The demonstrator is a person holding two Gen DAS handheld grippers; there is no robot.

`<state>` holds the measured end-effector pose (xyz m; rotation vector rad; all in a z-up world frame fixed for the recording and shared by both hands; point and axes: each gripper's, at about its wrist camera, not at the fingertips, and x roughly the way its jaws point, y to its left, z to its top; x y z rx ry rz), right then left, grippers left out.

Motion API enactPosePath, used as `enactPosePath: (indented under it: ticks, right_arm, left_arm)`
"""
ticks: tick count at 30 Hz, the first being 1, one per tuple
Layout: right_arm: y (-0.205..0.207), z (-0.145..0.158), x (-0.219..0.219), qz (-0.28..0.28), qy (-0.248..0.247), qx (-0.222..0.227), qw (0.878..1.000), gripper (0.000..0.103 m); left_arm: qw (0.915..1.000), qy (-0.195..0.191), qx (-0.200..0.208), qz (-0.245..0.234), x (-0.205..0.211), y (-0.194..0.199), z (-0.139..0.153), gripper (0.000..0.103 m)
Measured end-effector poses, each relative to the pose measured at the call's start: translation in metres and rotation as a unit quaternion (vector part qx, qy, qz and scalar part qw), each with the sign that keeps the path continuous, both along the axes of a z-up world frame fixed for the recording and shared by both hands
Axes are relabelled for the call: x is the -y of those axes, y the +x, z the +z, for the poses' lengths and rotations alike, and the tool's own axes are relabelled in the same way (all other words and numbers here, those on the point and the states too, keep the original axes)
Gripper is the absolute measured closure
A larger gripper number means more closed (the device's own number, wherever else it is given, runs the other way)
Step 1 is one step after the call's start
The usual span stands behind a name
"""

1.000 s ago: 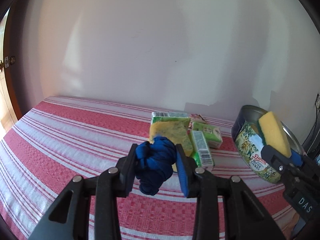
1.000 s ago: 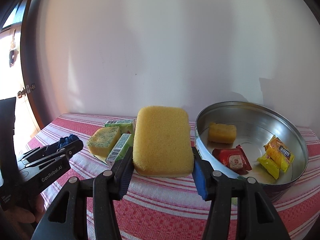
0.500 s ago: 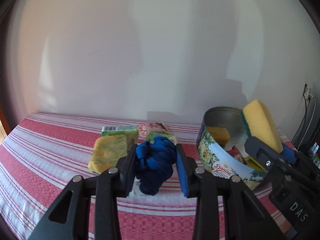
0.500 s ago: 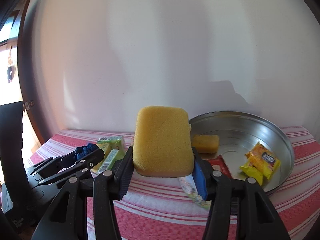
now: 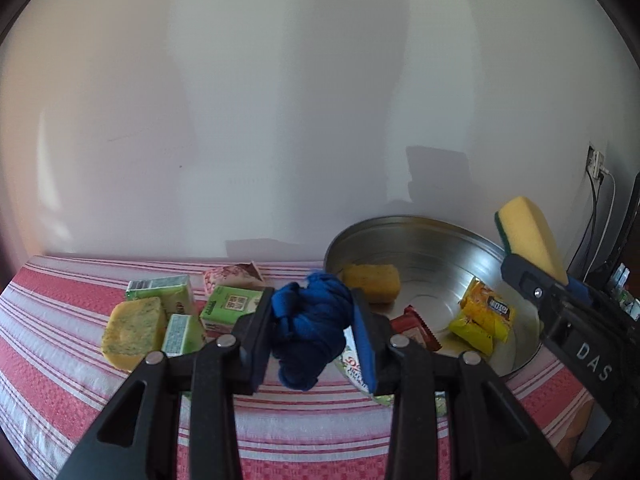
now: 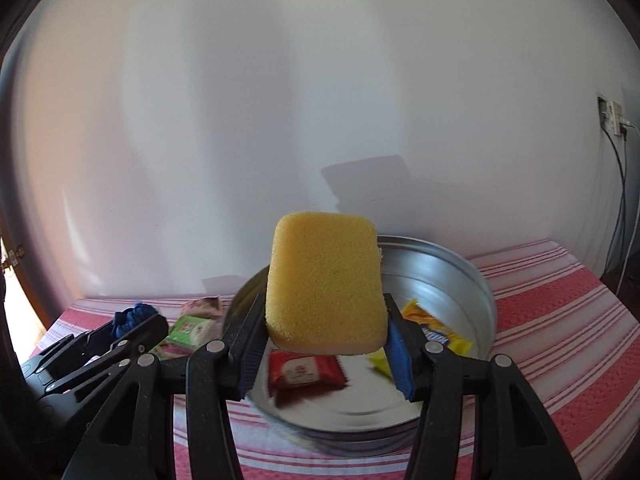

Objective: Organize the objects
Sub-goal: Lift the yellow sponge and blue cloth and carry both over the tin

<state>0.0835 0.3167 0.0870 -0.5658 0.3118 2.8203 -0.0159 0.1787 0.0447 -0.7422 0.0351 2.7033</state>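
Left wrist view: the left gripper point(image 5: 314, 334) is clamped on a bunched blue cloth point(image 5: 310, 330), which hangs between its pads above the striped counter point(image 5: 60, 360) just in front of a round metal tin point(image 5: 420, 240). It appears to be carried toward the tin, where a small yellow sponge point(image 5: 372, 283), a red packet point(image 5: 414, 326) and yellow snack packets point(image 5: 484, 318) already lie. Green cartons point(image 5: 230, 306) and a mottled sponge point(image 5: 134, 330) remain loose on the counter at left, probably awaiting sorting. At right the right gripper point(image 5: 560, 292) holds a large yellow sponge point(image 5: 528, 236) over the tin's far side. A second ago the tin sat at the frame's right edge; now it fills the centre right, so this hand has swung toward it. Right wrist view: the right gripper point(image 6: 326, 350) is closed on the large yellow sponge point(image 6: 324, 284), held upright over the open tin point(image 6: 480, 292), seemingly ready to be dropped in. The left gripper point(image 6: 132, 330) with the blue cloth point(image 6: 132, 316) is at lower left. Earlier the tin lay to the right of the sponge; now it sits directly beneath.
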Motion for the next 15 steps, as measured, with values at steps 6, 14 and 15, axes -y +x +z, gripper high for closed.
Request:
enactPosePath:
  ticks: [6, 14, 15]
  right_arm:
    - [0.0, -0.008, -0.033, -0.046, 0.014, 0.012, 0.999, 0.047]
    - [-0.006, -0.014, -0.062, -0.091, 0.031, 0.015, 0.995, 0.047]
    - [-0.007, -0.014, -0.063, -0.093, 0.033, 0.015, 0.995, 0.047]
  left_arm:
    - [0.9998, -0.005, 0.003, -0.017, -0.03, -0.003, -0.001, 0.068]
    - [0.9992, -0.011, 0.0, -0.037, -0.062, -0.006, -0.005, 0.068]
    - [0.9992, -0.013, -0.001, -0.039, -0.066, -0.007, -0.005, 0.068]
